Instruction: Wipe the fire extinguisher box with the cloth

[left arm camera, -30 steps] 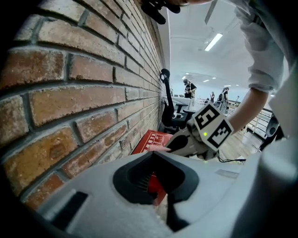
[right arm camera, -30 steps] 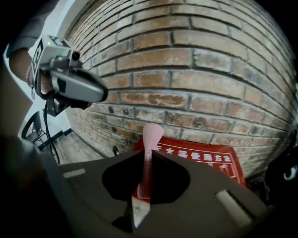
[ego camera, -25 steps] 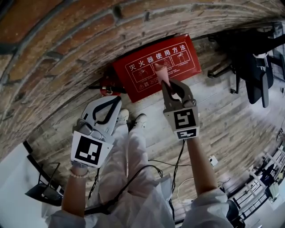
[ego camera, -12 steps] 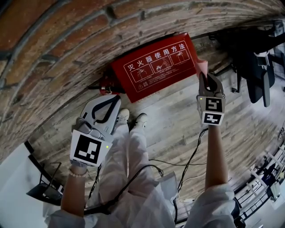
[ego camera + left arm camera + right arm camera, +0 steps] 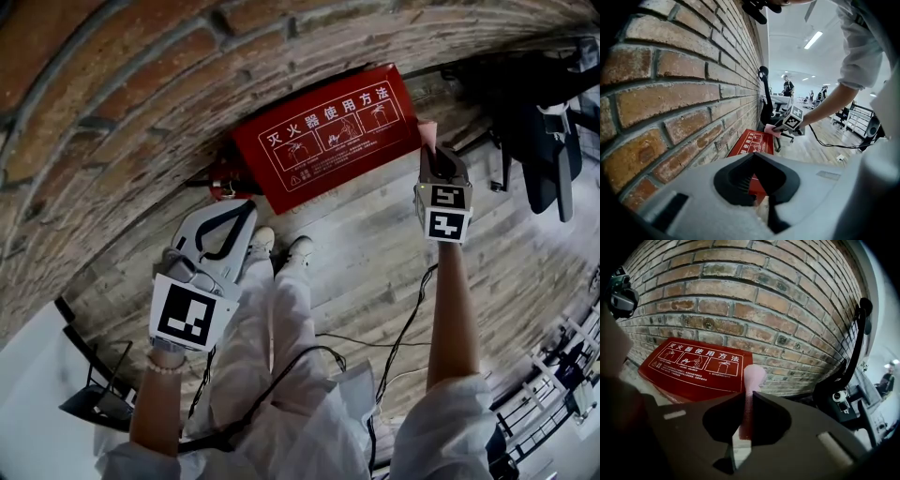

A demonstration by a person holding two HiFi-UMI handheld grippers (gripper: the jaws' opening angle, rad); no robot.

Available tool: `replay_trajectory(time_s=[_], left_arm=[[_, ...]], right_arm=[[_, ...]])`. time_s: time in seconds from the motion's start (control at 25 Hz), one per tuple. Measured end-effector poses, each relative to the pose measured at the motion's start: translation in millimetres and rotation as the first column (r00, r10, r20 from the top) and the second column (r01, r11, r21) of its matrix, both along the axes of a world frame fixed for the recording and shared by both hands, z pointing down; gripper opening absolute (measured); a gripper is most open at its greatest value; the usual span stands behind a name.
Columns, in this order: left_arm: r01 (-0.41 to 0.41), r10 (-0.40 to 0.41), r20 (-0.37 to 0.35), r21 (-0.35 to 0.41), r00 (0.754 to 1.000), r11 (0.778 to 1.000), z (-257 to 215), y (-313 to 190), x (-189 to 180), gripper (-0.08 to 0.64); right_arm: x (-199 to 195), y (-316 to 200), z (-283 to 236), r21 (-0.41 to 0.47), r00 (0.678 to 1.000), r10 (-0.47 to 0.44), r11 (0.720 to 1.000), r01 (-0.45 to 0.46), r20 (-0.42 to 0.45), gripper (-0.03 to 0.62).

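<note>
The red fire extinguisher box [image 5: 323, 131] with white print stands on the floor against the brick wall. My right gripper [image 5: 431, 155] is shut on a pink cloth [image 5: 427, 131], and the cloth sits at the box's right end. In the right gripper view the cloth [image 5: 752, 376] sticks up past the closed jaws of the right gripper [image 5: 746, 397], beside the box [image 5: 693, 369]. My left gripper [image 5: 247, 212] hangs shut and empty near the person's shoes, below the box's left end. Seen from the left gripper [image 5: 753, 155], the box [image 5: 752, 143] lies ahead, with the right gripper [image 5: 782, 127] at its far end.
A brick wall [image 5: 141, 84] runs behind the box. A red extinguisher [image 5: 223, 185] with a black hose stands at the box's left. Black office chairs [image 5: 539, 122] stand at the right. Cables [image 5: 398, 323] trail over the wooden floor by the person's legs [image 5: 272, 319].
My right gripper has carried the cloth from the middle of the box's front to its right end. The left gripper has stayed where it was.
</note>
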State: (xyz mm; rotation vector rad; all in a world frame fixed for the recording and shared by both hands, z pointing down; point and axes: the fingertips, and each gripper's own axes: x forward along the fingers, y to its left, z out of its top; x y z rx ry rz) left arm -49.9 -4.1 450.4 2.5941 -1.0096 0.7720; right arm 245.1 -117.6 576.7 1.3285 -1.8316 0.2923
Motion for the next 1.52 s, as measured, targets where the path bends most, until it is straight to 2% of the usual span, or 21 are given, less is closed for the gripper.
replay_trajectory(time_s=[0.2,0.84,1.28,1.52], left_arm=[[-0.001,0.001,-0.003,0.001,1.000,1.000,0.3,0.5,0.8,-0.002],[-0.009,0.009,-0.005,-0.005,1.000,1.000,3.7,3.0,2.5,-0.001],[-0.008,0.008,-0.012,-0.001,1.000,1.000,3.0,4.2,0.6,-0.002],[-0.008,0.008,-0.015,-0.001,1.000,1.000,1.8,6.7,-0.9,-0.002]], right_arm=[[-18.7,4.1,13.3,-0.039,1.000,-0.031,0.999,0.031,0.006,0.028],[-89.7,32.1,27.1,-0.053,0.986,-0.048,0.997,0.057,0.157,0.028],[-145.9,61.6,28.7,-0.061,0.963,-0.124,0.988,0.142,0.238,0.028],[-181.2,79.0,28.7,-0.068,0.943,-0.190,0.974,0.216,0.275,0.028]])
